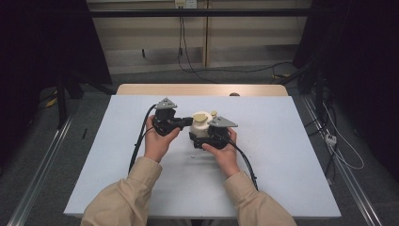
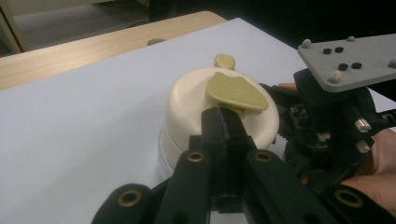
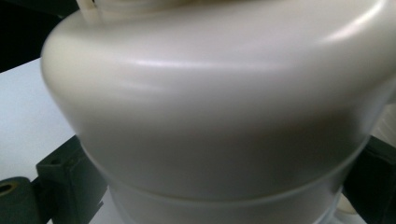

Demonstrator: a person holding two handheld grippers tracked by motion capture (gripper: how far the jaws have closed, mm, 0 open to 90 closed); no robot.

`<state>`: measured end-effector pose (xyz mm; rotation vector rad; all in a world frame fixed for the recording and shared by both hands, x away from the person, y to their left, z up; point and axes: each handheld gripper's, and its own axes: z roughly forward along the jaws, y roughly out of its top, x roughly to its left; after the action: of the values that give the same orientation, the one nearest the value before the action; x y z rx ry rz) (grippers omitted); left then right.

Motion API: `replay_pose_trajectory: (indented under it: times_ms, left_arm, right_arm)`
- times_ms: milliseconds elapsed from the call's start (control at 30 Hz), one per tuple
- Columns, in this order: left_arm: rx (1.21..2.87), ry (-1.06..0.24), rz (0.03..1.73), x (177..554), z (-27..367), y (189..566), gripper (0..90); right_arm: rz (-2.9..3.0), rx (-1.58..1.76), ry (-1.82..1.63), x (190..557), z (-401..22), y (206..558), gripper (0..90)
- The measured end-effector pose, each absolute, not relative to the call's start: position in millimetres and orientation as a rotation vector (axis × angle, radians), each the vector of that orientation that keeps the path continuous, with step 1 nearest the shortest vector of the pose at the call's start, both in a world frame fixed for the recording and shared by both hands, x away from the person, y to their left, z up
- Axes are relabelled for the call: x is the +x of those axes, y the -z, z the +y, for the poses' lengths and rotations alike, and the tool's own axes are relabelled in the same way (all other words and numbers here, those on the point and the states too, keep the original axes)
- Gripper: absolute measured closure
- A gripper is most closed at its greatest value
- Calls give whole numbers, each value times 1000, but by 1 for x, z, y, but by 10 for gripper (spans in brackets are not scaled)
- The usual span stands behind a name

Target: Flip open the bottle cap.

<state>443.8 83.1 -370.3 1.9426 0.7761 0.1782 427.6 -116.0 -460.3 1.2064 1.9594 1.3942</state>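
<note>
On the counter, covered with a pale sheet, we saw both hands working close together near the middle. At the left, the left hand held the left gripper, which pointed across toward the cream jar beside it. From the left gripper view we could tell that its black jaws were pressed together with almost no gap, and that their tips met the edge of the olive-green flap lying on top of the jar's domed lid. Whether they actually pinched the flap or merely touched it, we could not tell. A small olive knob stood just behind the flap, on the far side of the lid.

Moving right, the jar stood upright on the counter, between the two grippers. The right gripper came at it from the near right side, held by the right hand, with its grey three-cornered plate level with the jar's top. In the right gripper view the jar's cream wall sat very close to the camera, and we saw a dark jaw at each lower corner, one either side of the body, so we took the right jaws to be gripping the jar around its lower part. Black cables trailed from both grippers back toward the sleeves.
</note>
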Motion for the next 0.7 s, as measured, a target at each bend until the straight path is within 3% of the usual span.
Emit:
replay_pose_trajectory:
  times_ms: [700]
  left_arm:
    - [1959, -178, 739, 440, 72, 367, 900]
  right_arm:
    - [1961, 1206, -1384, 427, -115, 460, 30]
